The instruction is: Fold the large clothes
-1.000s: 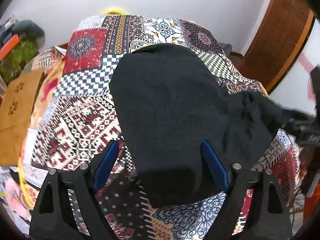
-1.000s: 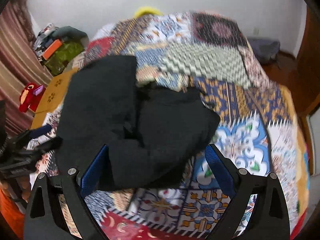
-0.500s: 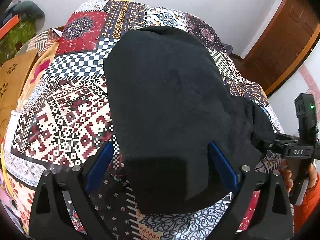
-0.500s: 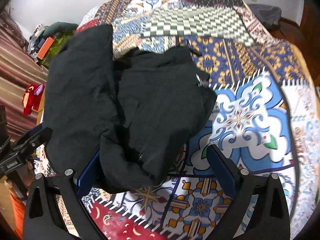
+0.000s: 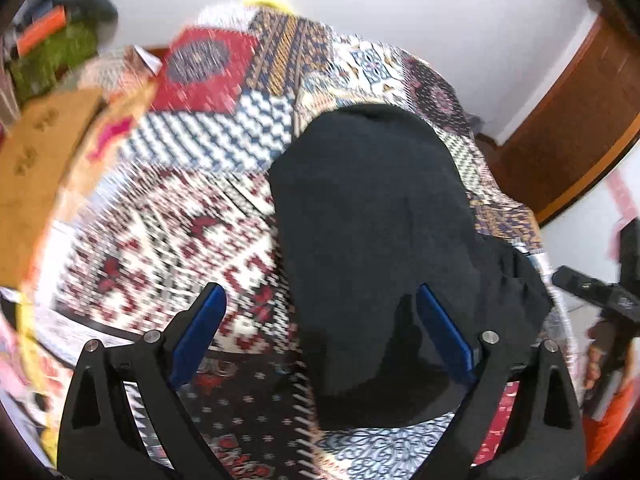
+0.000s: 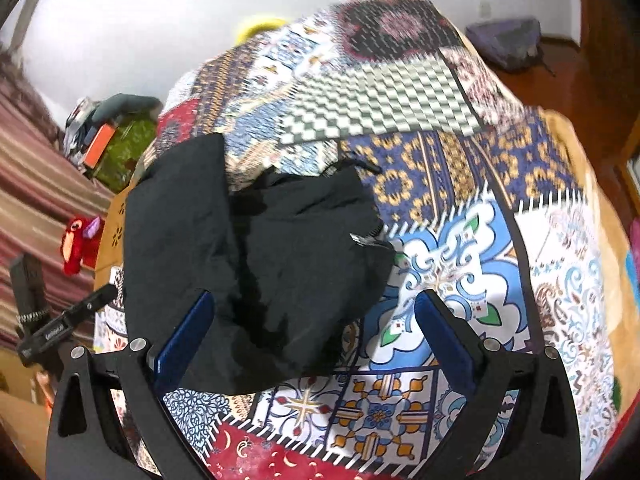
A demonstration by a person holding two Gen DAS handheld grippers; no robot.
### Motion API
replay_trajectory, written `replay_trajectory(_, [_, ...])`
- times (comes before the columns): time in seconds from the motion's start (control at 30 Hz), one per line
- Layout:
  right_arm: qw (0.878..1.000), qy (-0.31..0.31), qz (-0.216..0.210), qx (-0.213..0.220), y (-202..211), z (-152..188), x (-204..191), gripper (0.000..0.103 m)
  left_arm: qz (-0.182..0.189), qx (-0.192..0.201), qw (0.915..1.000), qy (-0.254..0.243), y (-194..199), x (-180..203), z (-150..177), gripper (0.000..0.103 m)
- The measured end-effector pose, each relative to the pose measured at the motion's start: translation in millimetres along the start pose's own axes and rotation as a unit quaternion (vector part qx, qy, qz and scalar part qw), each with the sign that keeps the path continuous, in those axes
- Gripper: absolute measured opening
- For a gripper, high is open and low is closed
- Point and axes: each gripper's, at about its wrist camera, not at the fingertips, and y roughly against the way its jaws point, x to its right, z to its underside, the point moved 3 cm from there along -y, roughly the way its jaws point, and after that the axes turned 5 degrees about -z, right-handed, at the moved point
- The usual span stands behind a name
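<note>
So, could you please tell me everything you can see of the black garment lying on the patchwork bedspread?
The black garment is a large piece of soft, matte, dark fabric, lying loosely on the patchwork bedspread. Its left portion looks flat and smooth; its right portion is bunched and creased, with a thin cord showing at its far edge and a small metallic piece, perhaps a zip, at its right edge. Its near edge lies between the open left gripper and the open right gripper; neither holds it.
</note>
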Motion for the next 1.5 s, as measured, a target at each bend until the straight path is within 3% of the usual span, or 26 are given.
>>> replay_trajectory(0.2, [0.997,-0.030,-0.038,-0.061,-43.1,-1.9,14.6,0.098,0.088,-0.053,0.9942,0.031,-34.1,6.4,7.2,0.097])
replay_trajectory(0.3, [0.993,-0.045,-0.060,-0.092,-63.8,-4.3,18.4,0.093,0.115,-0.069,0.9894,0.054,-49.0,6.6,3.1,0.102])
replay_trajectory(0.4, [0.992,-0.040,-0.055,-0.108,-77.7,-4.9,14.3,0.086,0.125,-0.075,0.9872,0.065,-61.4,6.1,-2.0,0.103])
replay_trajectory(0.63, [0.987,-0.058,-0.095,-0.120,-91.9,-8.8,13.1,0.059,0.154,-0.084,0.9810,0.083,-79.3,-1.6,-8.9,0.103])
replay_trajectory(0.73, [0.987,-0.052,-0.099,-0.115,-85.4,-7.3,10.3,0.042,0.159,-0.083,0.9795,0.092,-82.3,-2.2,-10.1,0.103])
replay_trajectory(0.83, [0.989,-0.041,-0.097,-0.105,-71.5,-7.8,6.4,0.027,0.148,-0.074,0.9828,0.082,-75.9,3.7,-11.6,0.097])
replay_trajectory(0.97, [0.991,-0.030,-0.096,-0.089,-56.7,-12.1,-5.5,0.022,0.140,-0.063,0.9850,0.078,-59.2,9.1,-18.8,0.082])
replay_trajectory(1.2, [0.991,0.008,-0.125,-0.048,-32.6,-29.2,-54.8,0.018,0.123,0.002,0.9915,0.045,4.7,11.1,-38.9,0.074])
replay_trajectory(1.5, [0.986,0.086,-0.140,0.013,-27.6,-71.6,-141.5,0.018,0.105,0.112,0.9880,0.017,92.9,-17.5,-92.0,0.070])
